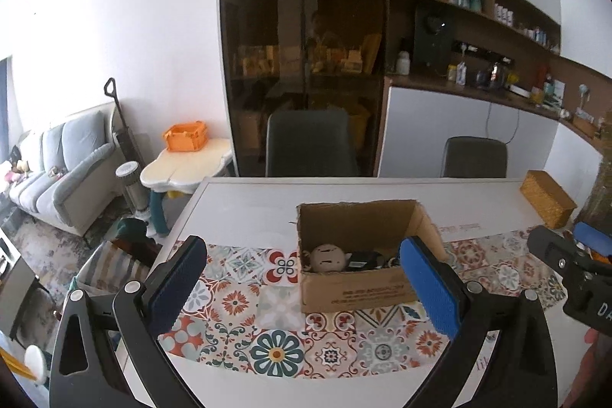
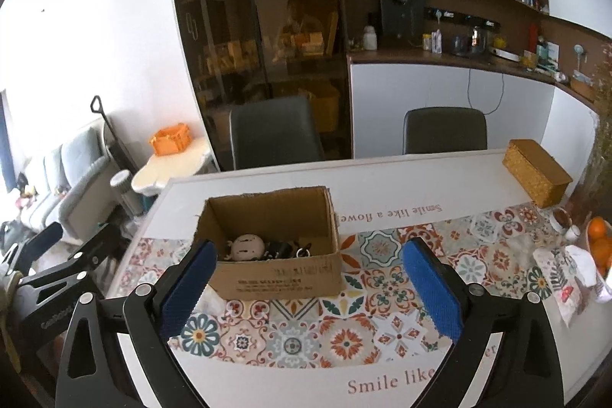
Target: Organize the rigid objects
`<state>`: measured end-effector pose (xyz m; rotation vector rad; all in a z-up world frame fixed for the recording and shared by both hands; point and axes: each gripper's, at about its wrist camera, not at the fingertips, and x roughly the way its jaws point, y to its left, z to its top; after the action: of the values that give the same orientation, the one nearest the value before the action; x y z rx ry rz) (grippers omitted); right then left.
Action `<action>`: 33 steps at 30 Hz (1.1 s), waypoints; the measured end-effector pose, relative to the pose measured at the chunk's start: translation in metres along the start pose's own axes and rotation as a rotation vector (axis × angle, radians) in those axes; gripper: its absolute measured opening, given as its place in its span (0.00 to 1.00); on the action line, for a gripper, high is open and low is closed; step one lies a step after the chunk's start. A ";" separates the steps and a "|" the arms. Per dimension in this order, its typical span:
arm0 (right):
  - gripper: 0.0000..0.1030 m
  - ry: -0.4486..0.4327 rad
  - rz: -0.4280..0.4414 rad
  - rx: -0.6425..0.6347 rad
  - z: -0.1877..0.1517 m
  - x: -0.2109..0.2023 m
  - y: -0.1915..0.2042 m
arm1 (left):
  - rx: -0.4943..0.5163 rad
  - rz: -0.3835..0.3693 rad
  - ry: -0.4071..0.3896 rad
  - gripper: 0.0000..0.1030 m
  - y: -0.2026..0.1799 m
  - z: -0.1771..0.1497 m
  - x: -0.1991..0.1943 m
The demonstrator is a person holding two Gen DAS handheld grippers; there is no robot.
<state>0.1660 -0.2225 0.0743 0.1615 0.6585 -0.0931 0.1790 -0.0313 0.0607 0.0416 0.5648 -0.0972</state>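
Observation:
An open cardboard box (image 1: pixel 359 289) stands on the patterned table mat (image 1: pixel 275 347). It also shows in the right wrist view (image 2: pixel 279 278). Inside lie a round cream gadget (image 1: pixel 327 257) (image 2: pixel 248 247), a black object (image 1: pixel 363 260) (image 2: pixel 279 249) and a small metal ring (image 2: pixel 304 250). My left gripper (image 1: pixel 304 287) is open and empty, held above the mat just in front of the box. My right gripper (image 2: pixel 310 287) is open and empty, in front of the box and to its right. The right gripper's side shows at the right edge of the left wrist view (image 1: pixel 570 266).
A woven gold box (image 2: pixel 535 173) sits at the table's far right. A bowl of oranges (image 2: pixel 598 239), a small jar (image 2: pixel 560 218) and white packets (image 2: pixel 566 270) lie at the right edge. Two dark chairs (image 2: pixel 275 132) stand behind the table.

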 end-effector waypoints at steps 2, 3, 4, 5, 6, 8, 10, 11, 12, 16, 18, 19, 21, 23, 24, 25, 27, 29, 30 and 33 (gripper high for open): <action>0.95 -0.017 0.000 -0.006 -0.001 -0.012 -0.001 | 0.003 0.002 -0.013 1.00 -0.002 -0.002 -0.010; 0.96 -0.027 -0.001 -0.010 -0.002 -0.017 0.000 | 0.006 0.003 -0.020 1.00 -0.003 -0.003 -0.014; 0.96 -0.036 -0.003 -0.012 -0.003 -0.022 0.000 | 0.008 0.004 -0.028 1.00 -0.004 -0.003 -0.019; 0.96 -0.045 -0.005 -0.013 -0.003 -0.026 0.001 | 0.013 0.003 -0.037 1.00 -0.004 -0.003 -0.024; 0.96 -0.055 -0.007 -0.014 -0.003 -0.033 0.001 | 0.015 0.002 -0.044 1.00 -0.004 -0.002 -0.028; 0.96 -0.080 -0.002 -0.014 -0.003 -0.043 0.001 | 0.017 -0.003 -0.068 1.00 -0.005 0.001 -0.039; 0.96 -0.095 -0.003 -0.014 -0.003 -0.054 0.002 | 0.013 -0.006 -0.090 1.00 -0.004 0.001 -0.048; 0.96 -0.104 -0.002 -0.017 -0.003 -0.058 0.003 | 0.013 -0.010 -0.103 1.00 -0.004 0.003 -0.054; 0.97 -0.116 0.002 -0.021 -0.002 -0.065 0.004 | 0.011 -0.011 -0.111 1.00 -0.003 0.004 -0.058; 0.97 -0.158 0.003 -0.021 -0.001 -0.081 0.006 | 0.010 -0.016 -0.145 1.00 -0.002 0.006 -0.071; 0.98 -0.174 0.005 -0.018 -0.001 -0.087 0.007 | 0.010 -0.016 -0.156 1.00 -0.001 0.006 -0.076; 0.98 -0.177 0.005 -0.017 -0.001 -0.089 0.007 | 0.010 -0.015 -0.160 1.00 -0.001 0.007 -0.077; 0.98 -0.188 0.004 -0.016 -0.001 -0.092 0.008 | 0.008 -0.016 -0.169 1.00 0.001 0.007 -0.081; 0.98 -0.193 0.007 -0.013 -0.002 -0.094 0.009 | 0.007 -0.015 -0.171 1.00 0.003 0.008 -0.082; 0.98 -0.194 0.009 -0.013 -0.002 -0.095 0.009 | 0.006 -0.017 -0.173 1.00 0.004 0.008 -0.083; 0.98 -0.195 0.010 -0.013 -0.002 -0.095 0.010 | 0.004 -0.019 -0.174 1.00 0.004 0.007 -0.083; 0.98 -0.198 0.013 -0.014 -0.002 -0.096 0.011 | -0.001 -0.026 -0.171 1.00 0.005 0.007 -0.083; 0.98 -0.201 0.014 -0.014 -0.002 -0.097 0.011 | -0.005 -0.029 -0.169 1.00 0.006 0.007 -0.083; 0.98 -0.202 0.016 -0.015 -0.002 -0.097 0.011 | -0.007 -0.028 -0.169 1.00 0.007 0.007 -0.084; 0.98 -0.204 0.016 -0.016 -0.003 -0.097 0.011 | -0.007 -0.028 -0.175 1.00 0.008 0.007 -0.086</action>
<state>0.0891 -0.2080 0.1328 0.1392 0.4541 -0.0877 0.1112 -0.0167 0.1124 0.0183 0.3913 -0.1248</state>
